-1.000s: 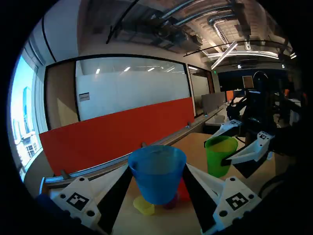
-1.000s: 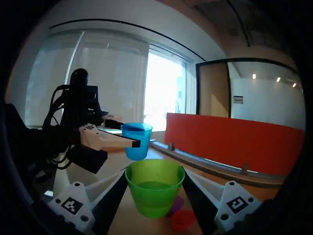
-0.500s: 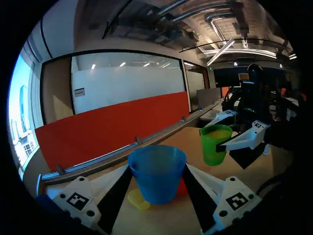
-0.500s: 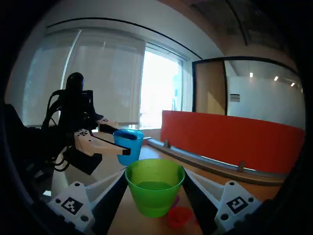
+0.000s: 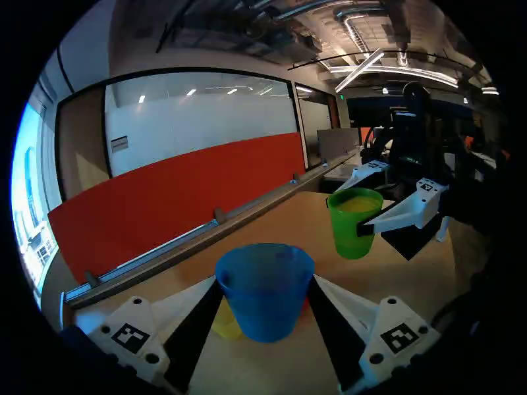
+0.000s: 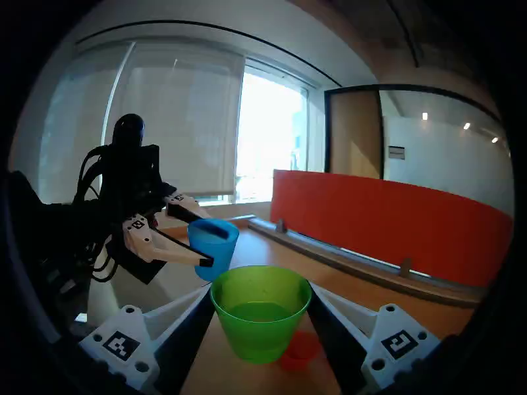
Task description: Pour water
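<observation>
In the left gripper view my left gripper [image 5: 265, 296] is shut on a blue cup [image 5: 265, 289], held upright above the wooden table [image 5: 296, 217]. Farther right in that view, the right gripper [image 5: 369, 220] holds a green cup [image 5: 354, 220]. In the right gripper view my right gripper [image 6: 261, 315] is shut on that green cup [image 6: 261, 311], upright, with liquid in its bottom. To its left the left gripper [image 6: 191, 253] carries the blue cup [image 6: 212, 240], tilted a little, lower than the green cup's rim.
A yellow piece [image 5: 226, 324] lies on the table under the blue cup. A small red cup [image 6: 300, 349] sits on the table below the green cup. An orange divider [image 5: 171, 197] and a metal rail [image 5: 184, 243] bound the table's far side. A bright window [image 6: 270, 151] stands behind.
Both grippers have tipped downward, so the table shows more. In the right gripper view the blue cup has sunk and come nearer the green cup. The green cup has risen in the left gripper view.
</observation>
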